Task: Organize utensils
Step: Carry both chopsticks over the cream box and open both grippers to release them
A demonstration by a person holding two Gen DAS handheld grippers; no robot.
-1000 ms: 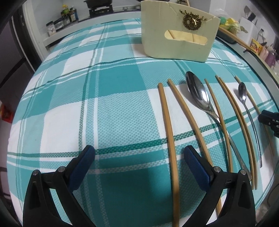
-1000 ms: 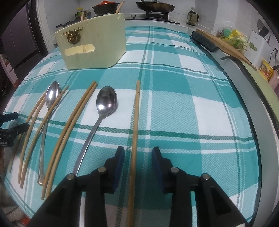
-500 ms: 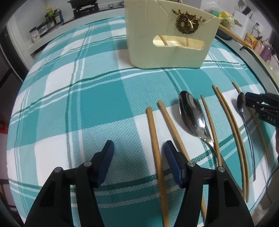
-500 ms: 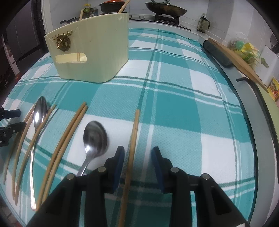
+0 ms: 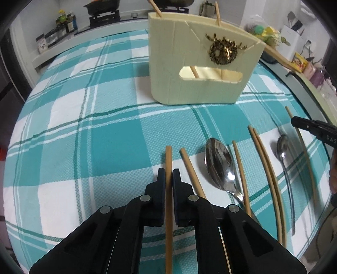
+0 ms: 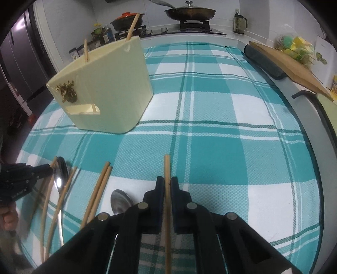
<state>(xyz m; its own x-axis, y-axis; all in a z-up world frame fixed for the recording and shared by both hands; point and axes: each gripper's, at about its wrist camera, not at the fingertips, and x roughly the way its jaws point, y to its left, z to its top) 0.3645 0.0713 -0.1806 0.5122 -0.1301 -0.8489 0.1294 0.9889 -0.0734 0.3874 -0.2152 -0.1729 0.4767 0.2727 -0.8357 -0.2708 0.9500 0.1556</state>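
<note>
Left gripper (image 5: 169, 175) low, pointing forward, clenched on leftmost chopstick (image 5: 168, 160). Right gripper (image 6: 167, 183) likewise grasping rightmost chopstick (image 6: 167, 168). Remaining spoons, chopsticks lie between. Holder (image 5: 202, 63) far, on tablecloth (image 5: 84, 126).

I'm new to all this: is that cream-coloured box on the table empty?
Not empty. The cream holder already has two chopsticks poking above its rim, and their shafts show through the front slot; what else is inside cannot be seen.

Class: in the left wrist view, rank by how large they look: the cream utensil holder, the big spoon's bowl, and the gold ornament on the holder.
1. Cream utensil holder, far the largest.
2 and 3. Big spoon's bowl and gold ornament: they look about alike, and the spoon lies nearer the camera, so I won't rank them.
</note>
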